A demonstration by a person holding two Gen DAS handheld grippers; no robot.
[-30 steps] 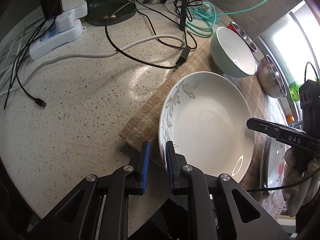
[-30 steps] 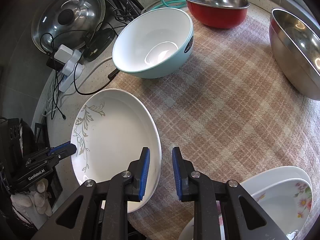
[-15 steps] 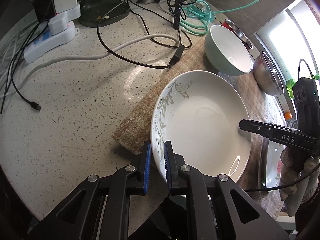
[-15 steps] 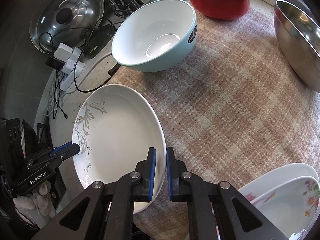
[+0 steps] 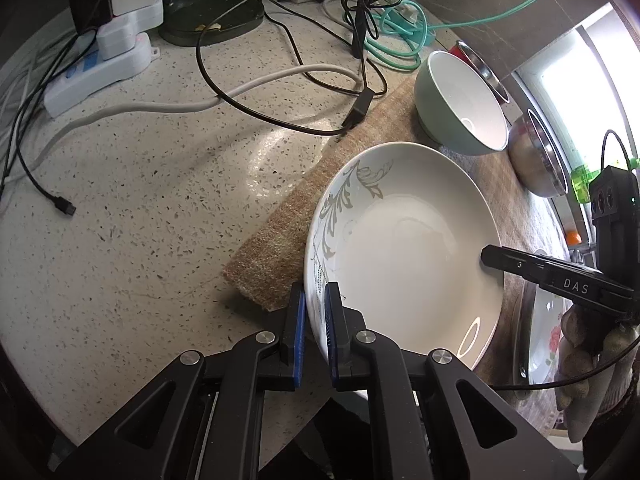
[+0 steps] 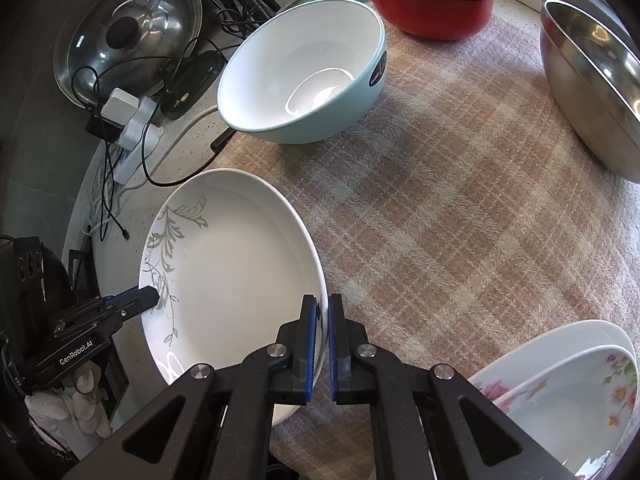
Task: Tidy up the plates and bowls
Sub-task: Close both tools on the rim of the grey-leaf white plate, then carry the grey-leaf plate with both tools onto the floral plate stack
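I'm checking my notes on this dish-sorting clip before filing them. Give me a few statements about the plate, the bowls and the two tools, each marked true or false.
1. Both tools clamp the leaf-patterned plate at opposite rims: left tool, right tool. True.
2. The mint bowl sits inside the red bowl. False: they stand apart on the checked cloth.
3. The mint bowl is empty. True.
4. The flowered dishes lie on the speckled counter. False: they are on the cloth.

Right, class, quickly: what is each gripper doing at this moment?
Left gripper: shut on the leaf-pattern plate, at its near rim.
Right gripper: shut on the same plate's opposite rim.
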